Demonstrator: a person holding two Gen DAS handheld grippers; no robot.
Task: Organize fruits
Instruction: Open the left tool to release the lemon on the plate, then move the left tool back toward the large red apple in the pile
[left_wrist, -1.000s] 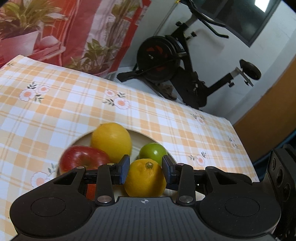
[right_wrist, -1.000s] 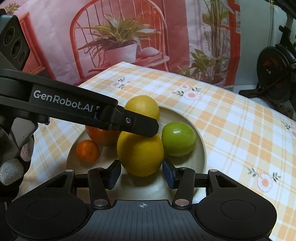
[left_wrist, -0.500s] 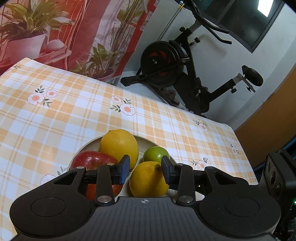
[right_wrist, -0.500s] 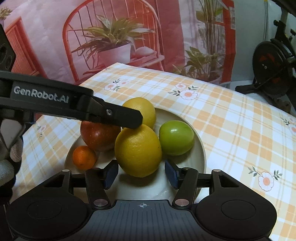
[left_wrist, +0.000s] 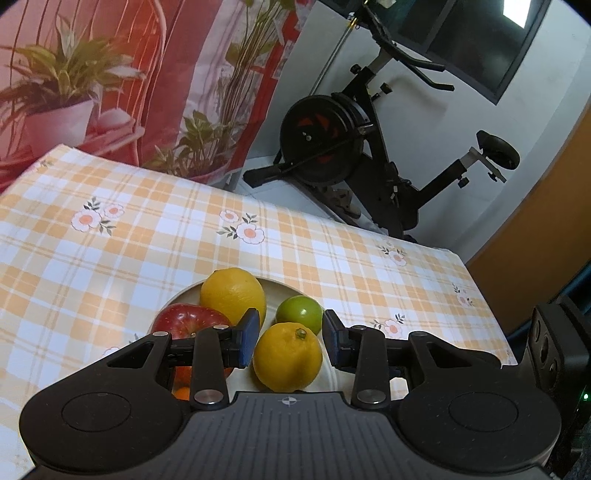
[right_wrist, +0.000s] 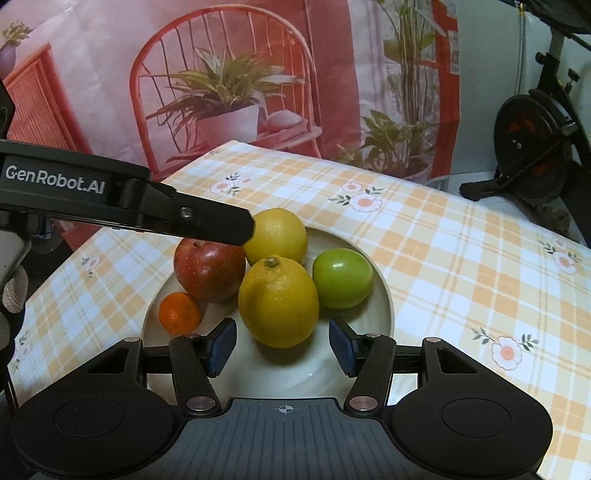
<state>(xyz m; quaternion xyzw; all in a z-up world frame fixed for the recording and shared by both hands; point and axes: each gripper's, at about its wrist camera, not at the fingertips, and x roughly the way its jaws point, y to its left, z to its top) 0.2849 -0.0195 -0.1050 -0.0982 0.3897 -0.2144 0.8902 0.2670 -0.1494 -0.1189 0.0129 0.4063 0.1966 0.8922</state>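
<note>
A pale plate (right_wrist: 295, 373) on the checked tablecloth holds a front lemon (right_wrist: 279, 301), a back lemon (right_wrist: 277, 234), a red apple (right_wrist: 208, 273), a green fruit (right_wrist: 341, 278) and a small orange (right_wrist: 180, 313). My right gripper (right_wrist: 282, 347) is open just short of the front lemon, pads clear of it. My left gripper (right_wrist: 236, 227) hovers over the apple and back lemon, touching nothing. In the left wrist view the left gripper (left_wrist: 290, 338) has its jaws narrowly apart, and the front lemon (left_wrist: 288, 356) shows below the gap, resting on the plate (left_wrist: 280, 286).
The tablecloth (right_wrist: 461, 258) stretches to the right and behind the plate. An exercise bike (left_wrist: 351, 147) stands past the table's far edge. A printed backdrop (right_wrist: 229, 92) of a chair and plants hangs behind. A gloved hand (right_wrist: 14, 291) holds the left gripper.
The left gripper has risen and drawn back from the front lemon. The right gripper's jaws have widened and it has eased back a little.
</note>
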